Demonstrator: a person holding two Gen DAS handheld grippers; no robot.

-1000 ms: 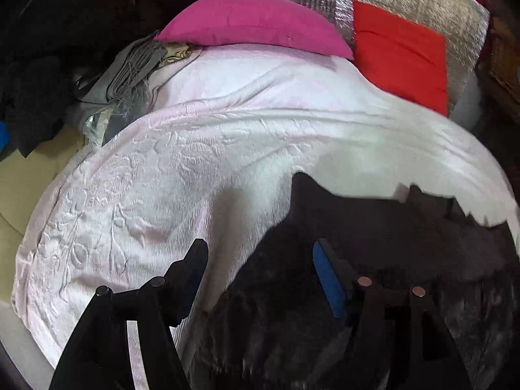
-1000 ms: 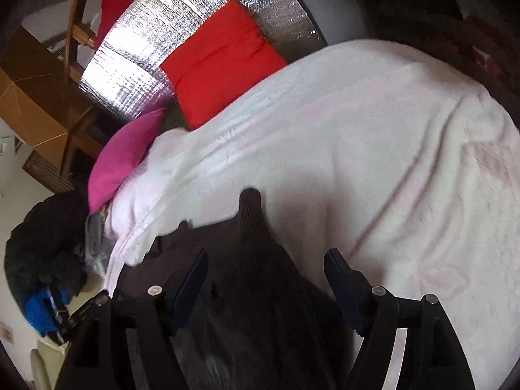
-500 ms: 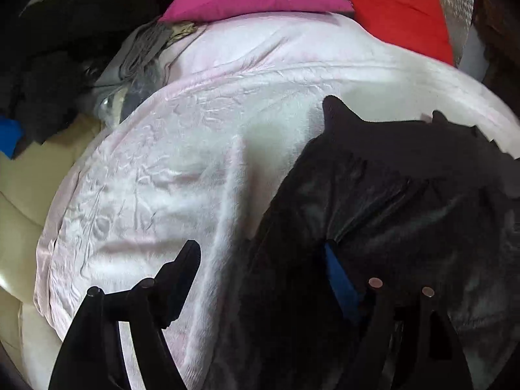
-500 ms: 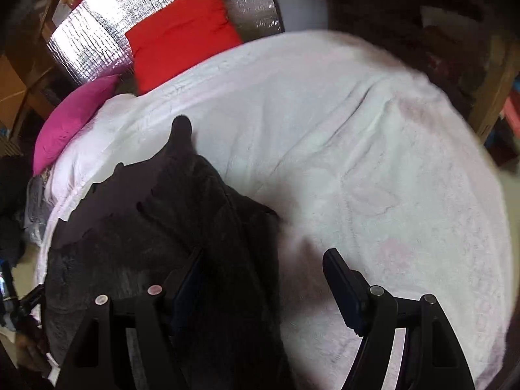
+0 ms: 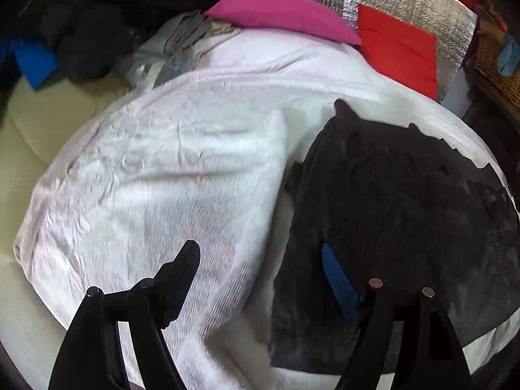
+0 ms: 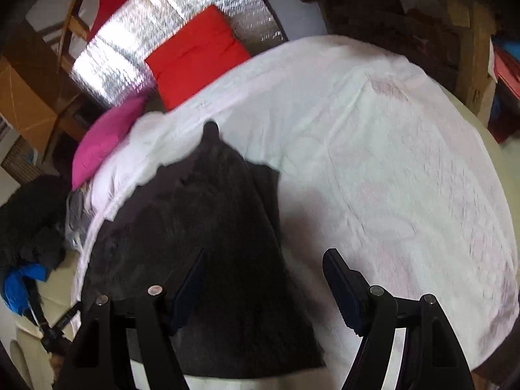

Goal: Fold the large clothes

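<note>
Dark garment (image 5: 399,214) spread flat on the pale pink bedspread (image 5: 169,169) of the bed, toward the foot end, well clear of the pink pillow (image 5: 282,13) and red cushion (image 5: 399,45) at the head. Probably laid out like this to give a smooth start for folding. Left tongs (image 5: 260,263) gaping, gripping nothing: one finger over bare bedspread, the blue-padded finger over the garment's left edge, so straddling that edge, likely to pinch it. Right tongs (image 6: 263,276) also apart and empty, though lately narrowing; left finger above the dark cloth, right finger above bedspread, bracketing the garment's right edge. Both angled steeply down, apparently poised at opposite sides for a paired grasp. Whether any pad touches fabric: cannot tell. Heap of other dark clothes (image 5: 81,39) off the bed's far left, apparently waiting its turn.
</note>
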